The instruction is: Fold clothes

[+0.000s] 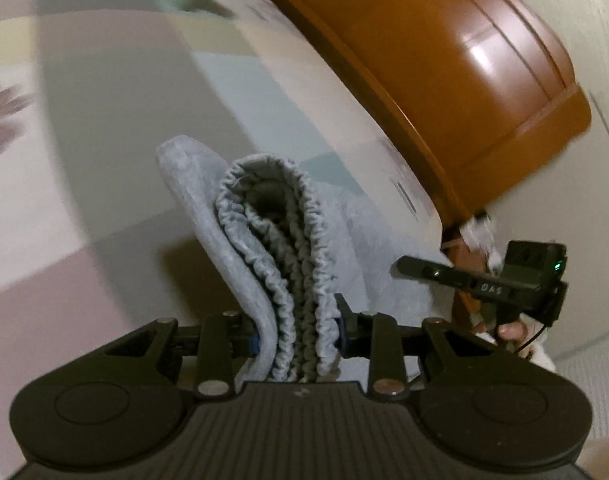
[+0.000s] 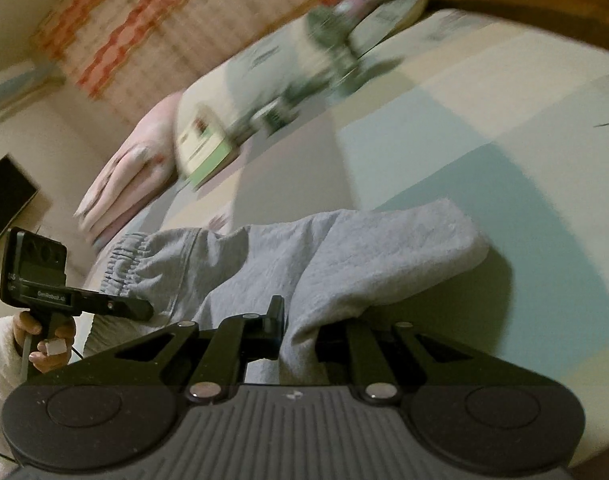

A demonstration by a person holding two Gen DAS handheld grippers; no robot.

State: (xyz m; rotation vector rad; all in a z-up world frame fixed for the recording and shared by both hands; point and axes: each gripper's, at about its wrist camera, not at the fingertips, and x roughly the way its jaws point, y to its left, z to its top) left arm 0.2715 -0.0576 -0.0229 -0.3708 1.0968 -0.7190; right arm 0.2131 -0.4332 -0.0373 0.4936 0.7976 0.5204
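Grey sweatpants [image 1: 264, 240] clamped by both grippers.

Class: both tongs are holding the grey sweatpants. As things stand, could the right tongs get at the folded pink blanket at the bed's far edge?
Probably not yet: the right tongs are shut on the grey sweatpants, and the pink blanket lies well beyond them.

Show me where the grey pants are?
The grey pants hang over the bed, waistband pinched in the left tongs and cloth in the right tongs.
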